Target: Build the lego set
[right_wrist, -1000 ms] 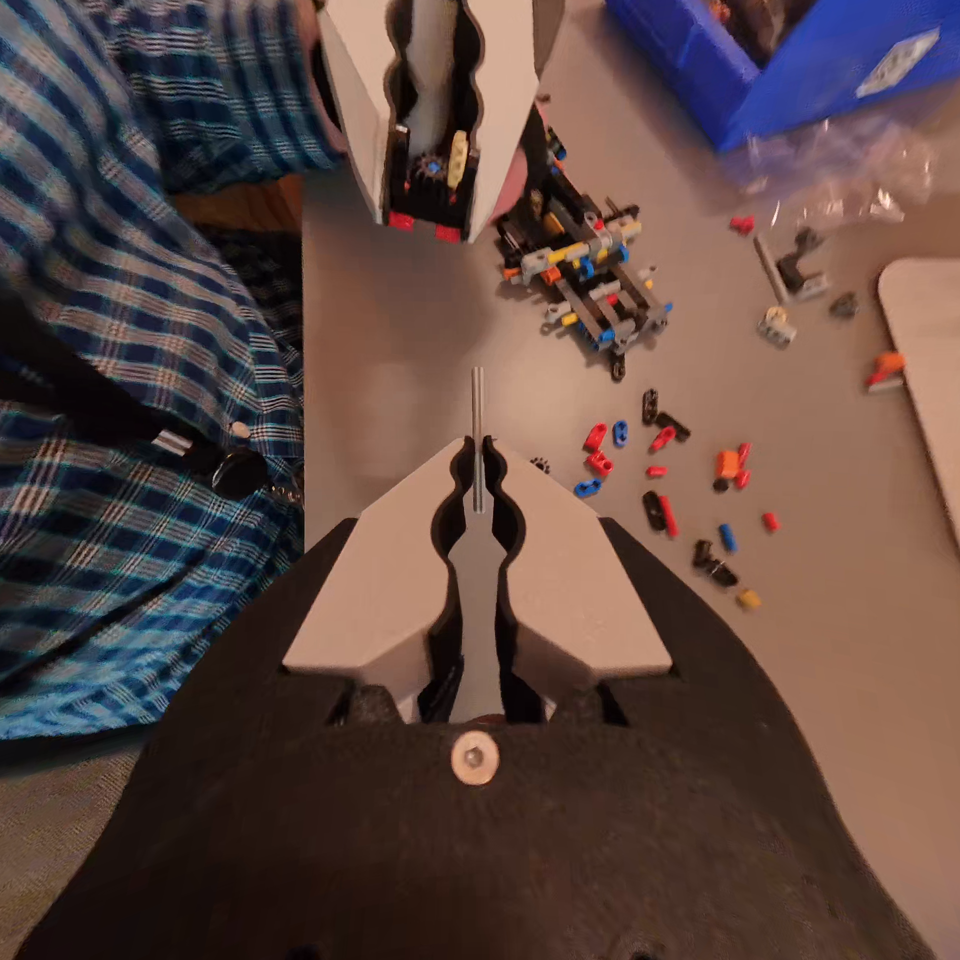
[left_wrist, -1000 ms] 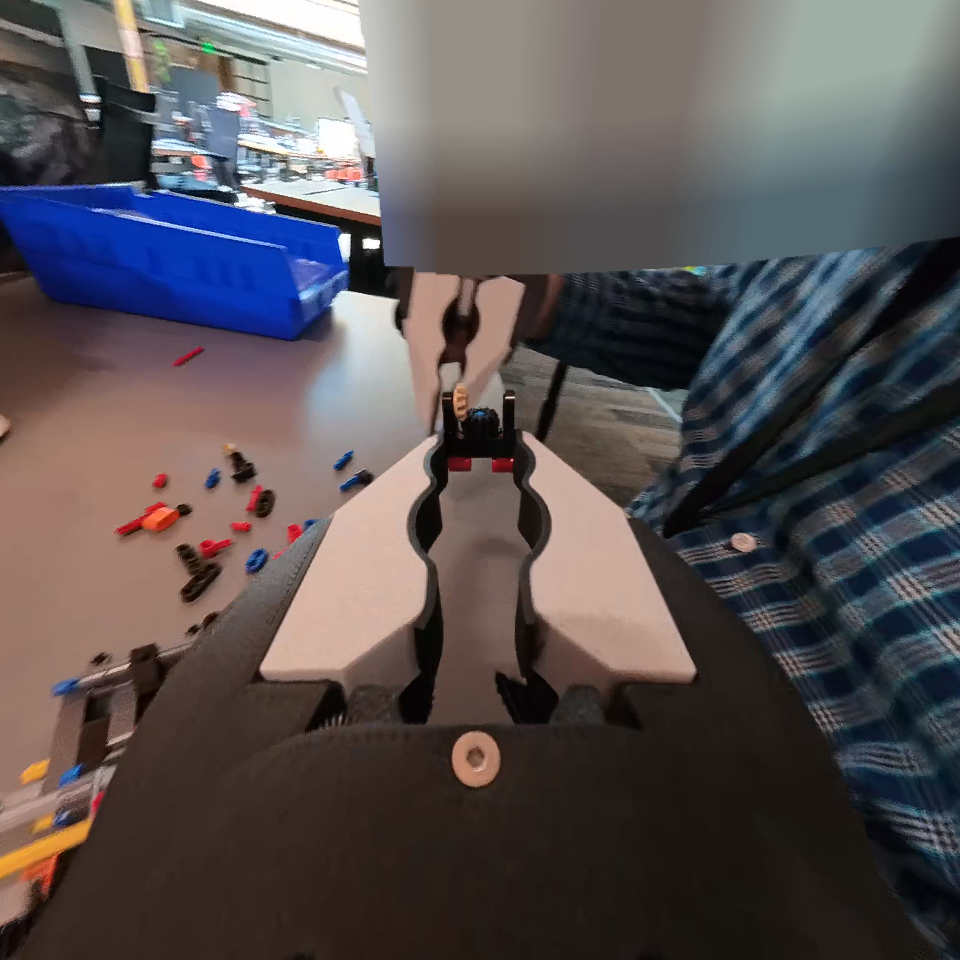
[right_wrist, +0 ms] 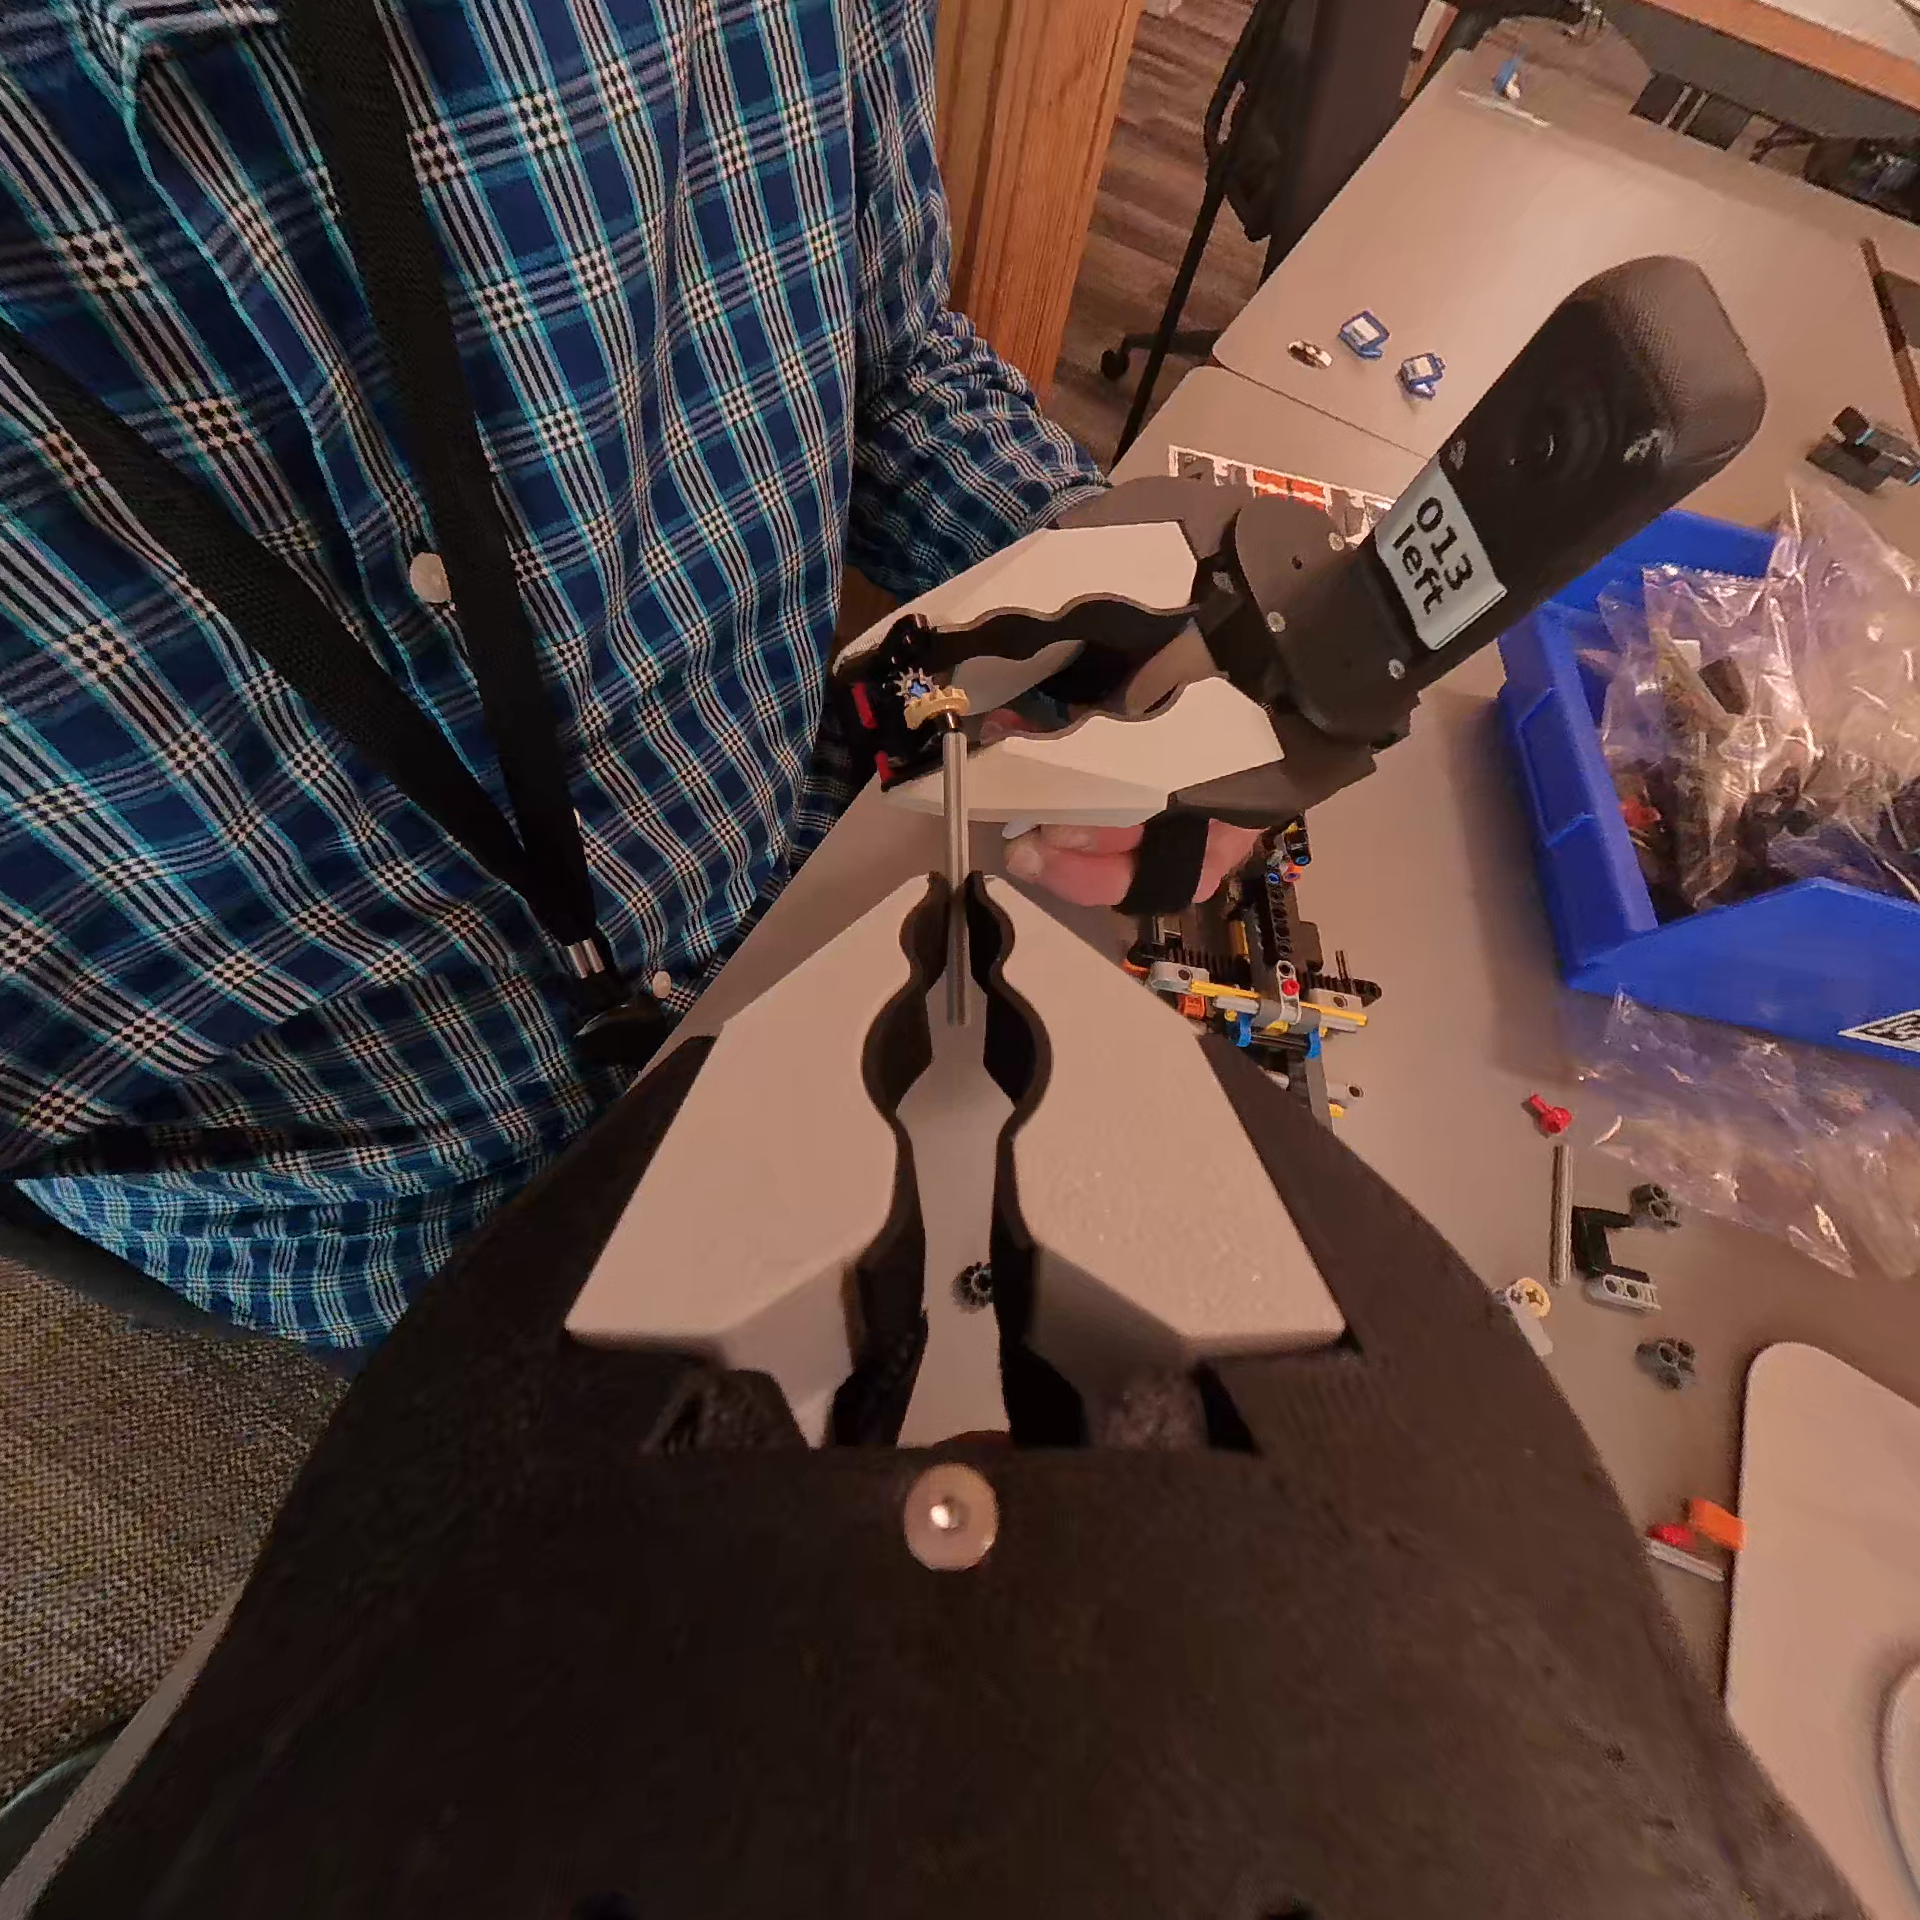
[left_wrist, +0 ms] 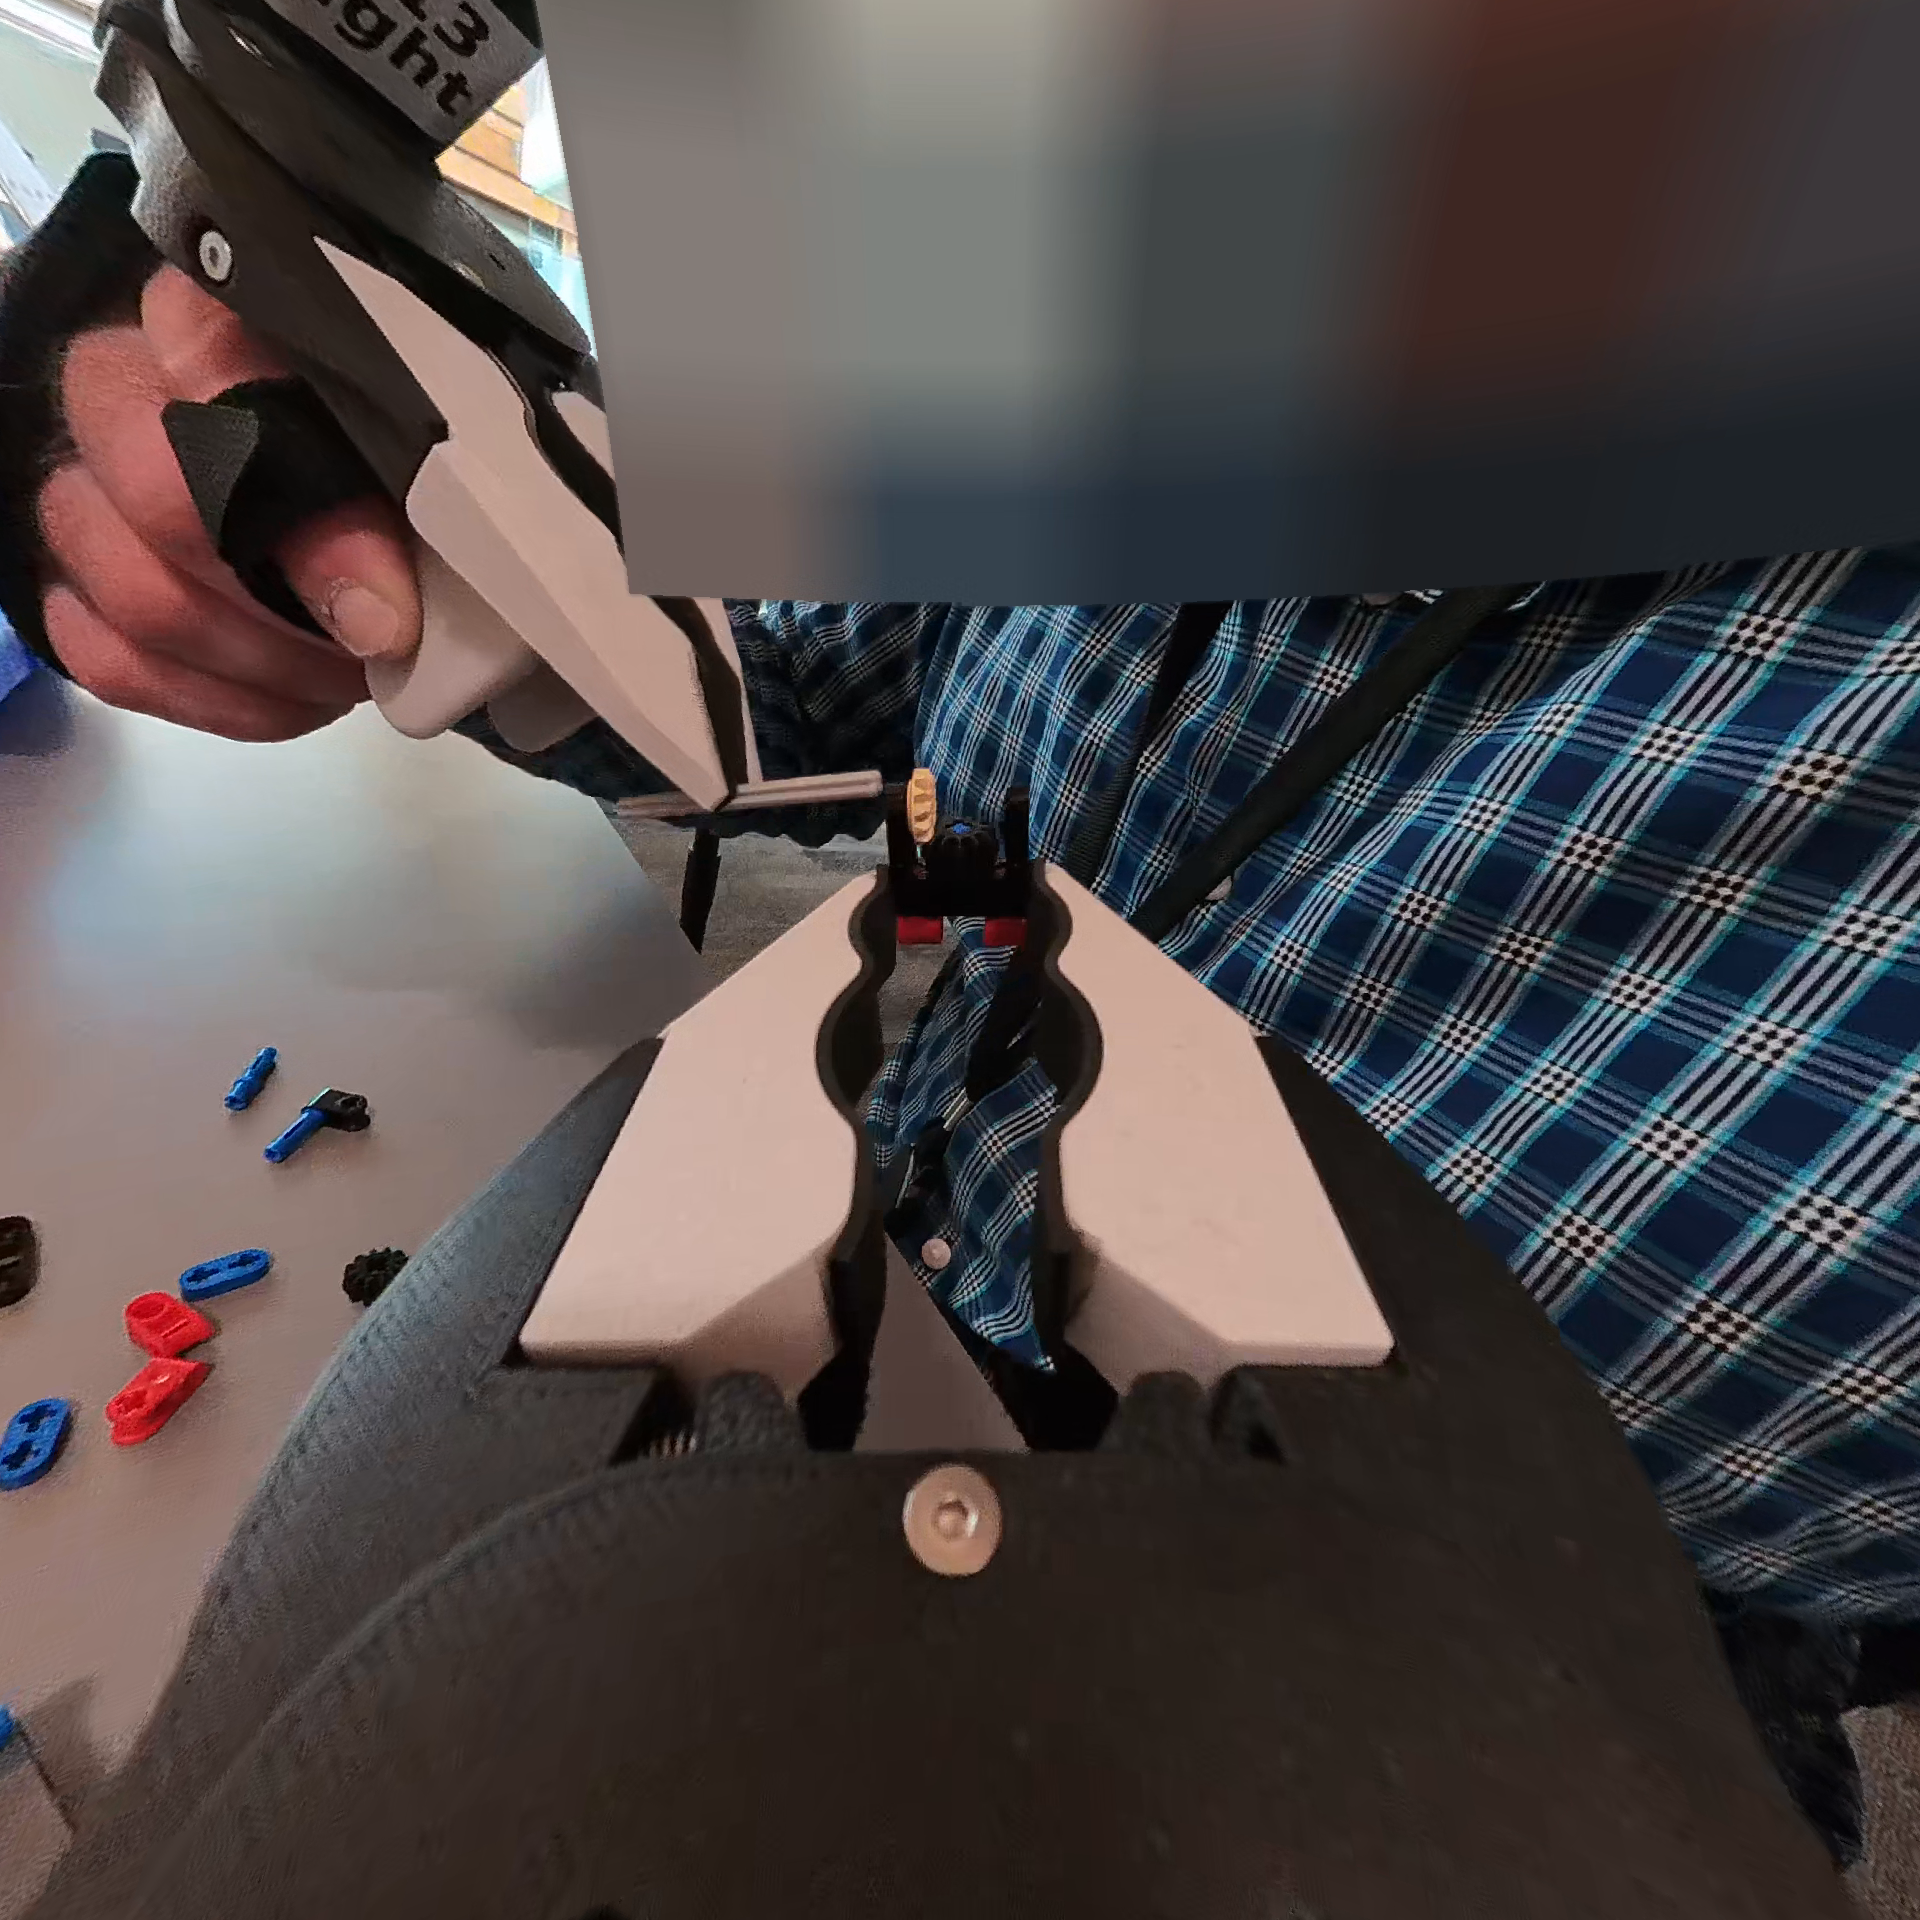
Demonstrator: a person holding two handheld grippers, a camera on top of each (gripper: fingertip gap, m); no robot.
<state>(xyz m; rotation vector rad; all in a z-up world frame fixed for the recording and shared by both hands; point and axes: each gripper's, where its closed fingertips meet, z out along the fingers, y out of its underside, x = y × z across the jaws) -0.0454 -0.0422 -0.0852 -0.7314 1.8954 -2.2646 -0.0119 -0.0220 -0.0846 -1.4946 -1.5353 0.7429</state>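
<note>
My left gripper [left_wrist: 958, 885] is shut on a small black gear assembly [left_wrist: 954, 868] with red pins, a black gear and a tan gear [left_wrist: 921, 805]. It is held in the air in front of a person's plaid shirt. My right gripper [right_wrist: 954, 883] is shut on a thin grey axle [right_wrist: 954, 821]. The axle's far end touches the tan gear [right_wrist: 937, 707] of the assembly. In the left wrist view the right gripper [left_wrist: 717, 795] comes in from the upper left with the axle [left_wrist: 810, 792] level. In the right wrist view the left gripper [right_wrist: 883, 717] reaches in from the right.
A partly built model [right_wrist: 1262, 977] lies on the grey table [right_wrist: 1455, 1122]. Loose red, blue and black parts [left_wrist: 156, 1340] are scattered on it. A blue bin [right_wrist: 1621, 883] with plastic bags [right_wrist: 1787, 727] stands at the right. A white board [right_wrist: 1829, 1621] lies at the lower right. Spacing between my two grippers at the tips: around 4 cm.
Both grippers have swung round and come together. The axle, a gap away from the assembly a second ago, now touches its tan gear. Both holds are unchanged.
</note>
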